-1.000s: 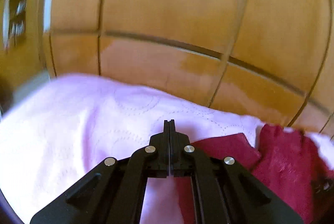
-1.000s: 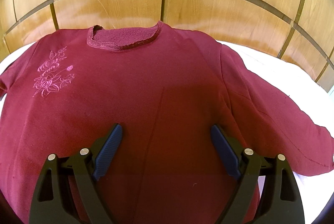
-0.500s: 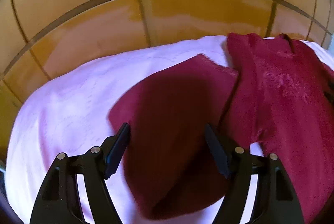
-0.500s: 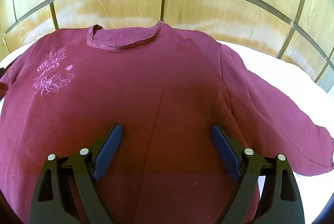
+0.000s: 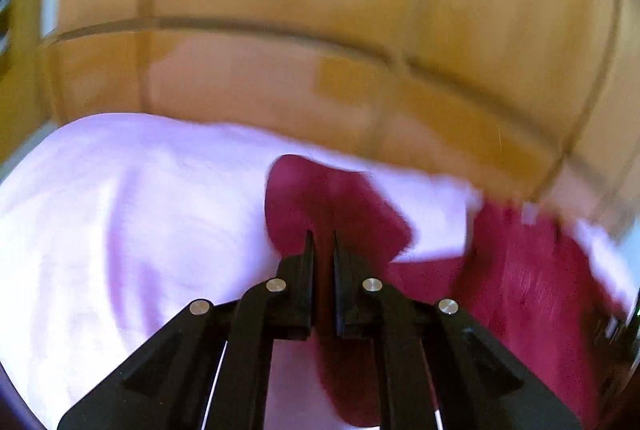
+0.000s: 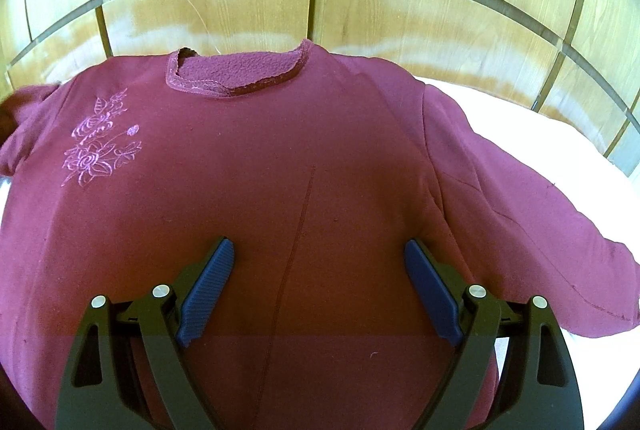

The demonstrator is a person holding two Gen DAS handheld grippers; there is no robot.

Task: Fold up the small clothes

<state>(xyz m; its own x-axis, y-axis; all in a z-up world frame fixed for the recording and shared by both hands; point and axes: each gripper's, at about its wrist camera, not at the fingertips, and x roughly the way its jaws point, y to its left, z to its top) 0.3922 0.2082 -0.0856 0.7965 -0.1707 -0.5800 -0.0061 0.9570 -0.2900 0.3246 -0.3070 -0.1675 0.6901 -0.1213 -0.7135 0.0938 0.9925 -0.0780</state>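
Note:
A maroon sweater (image 6: 300, 149) lies face up on a white bedcover (image 6: 500, 109), with a pink flower embroidery (image 6: 96, 149) on the chest and the collar (image 6: 236, 73) at the far side. My right gripper (image 6: 318, 242) hovers open over the lower body, blue pads wide apart and nothing between them. The sweater's right sleeve (image 6: 540, 238) stretches out flat. In the blurred left wrist view, my left gripper (image 5: 322, 234) is shut on the other sleeve (image 5: 340, 201), whose fabric runs between the jaws and bunches beyond the tips.
A wooden panelled wall (image 6: 240, 9) rises directly behind the bed. The white bedcover (image 5: 140, 209) spreads out to the left of the held sleeve. The sweater's body (image 5: 520, 270) fills the right of the left wrist view.
My left gripper was shut over the cover, opened over the flat sleeve, and has now shut on it; the sleeve is bunched up. The right gripper has not moved.

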